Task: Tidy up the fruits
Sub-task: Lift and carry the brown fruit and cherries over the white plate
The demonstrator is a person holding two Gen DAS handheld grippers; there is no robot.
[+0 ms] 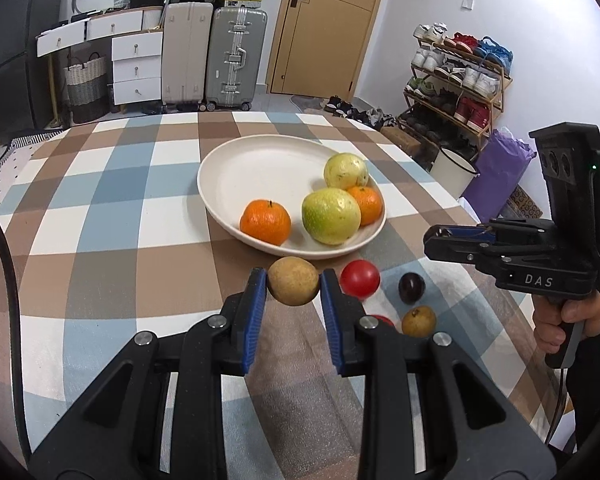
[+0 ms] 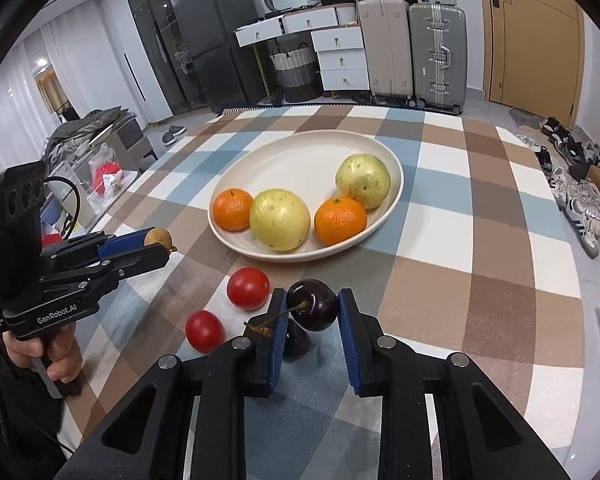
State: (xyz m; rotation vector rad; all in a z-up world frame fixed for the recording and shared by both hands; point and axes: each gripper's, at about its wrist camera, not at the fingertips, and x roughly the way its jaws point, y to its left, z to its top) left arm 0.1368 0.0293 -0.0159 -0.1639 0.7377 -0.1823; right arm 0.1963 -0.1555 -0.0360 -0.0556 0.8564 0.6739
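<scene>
My left gripper is shut on a small brown round fruit, held a little above the checked tablecloth just in front of the white plate. On the plate lie two oranges and two yellow-green fruits. My right gripper is shut on a dark cherry-like fruit whose stem sticks out to the left. Under it a second dark fruit lies on the cloth. Two red tomatoes and another brown fruit lie nearby.
The round table carries a brown, blue and white checked cloth. A hand holds the left gripper's handle at the table's left. Suitcases and drawers stand behind the table, and a shoe rack stands at the right.
</scene>
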